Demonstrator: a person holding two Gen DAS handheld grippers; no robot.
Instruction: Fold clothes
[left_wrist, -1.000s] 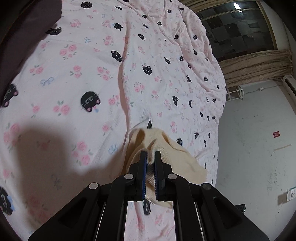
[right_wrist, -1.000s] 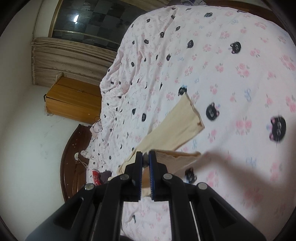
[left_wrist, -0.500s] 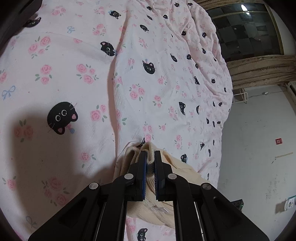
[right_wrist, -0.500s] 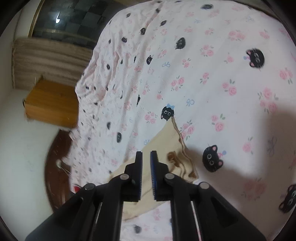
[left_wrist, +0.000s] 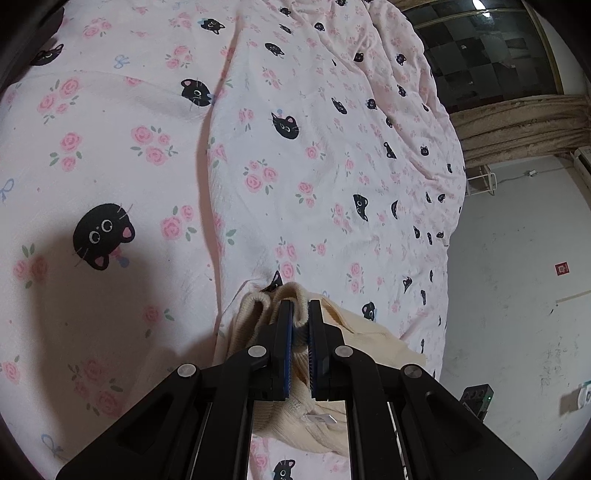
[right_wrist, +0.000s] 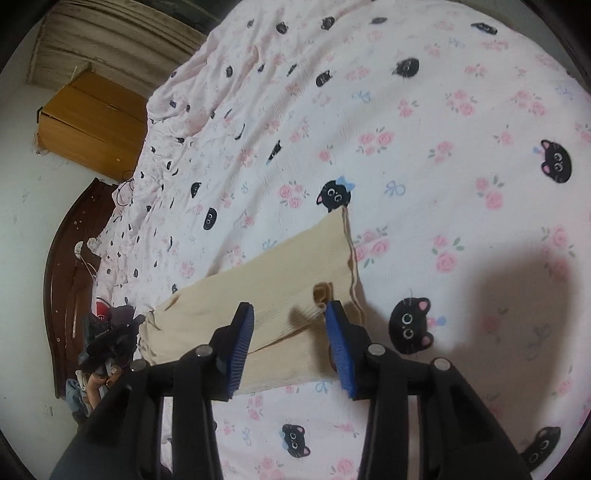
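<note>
Left wrist view shows my left hand-held gripper (left_wrist: 300, 314) clamped on the thick ribbed edge of a cream knitted garment (left_wrist: 325, 417), low on the bed's pink cotton sheet printed with roses and black cat faces (left_wrist: 155, 155); in the right wrist view my right hand-held gripper (right_wrist: 290, 319) is opening, its blue ridged pads (right_wrist: 242, 338) either side of the folded cream panel without pressing it; the garment lies flat near the bed's edge, one layer over another; I judge it light, soft and limp, prone to sag and slide off itself, so corners and the ribbed hem are the sensible holds; the knit looks fine-ribbed, the sheet faintly crinkled.
</note>
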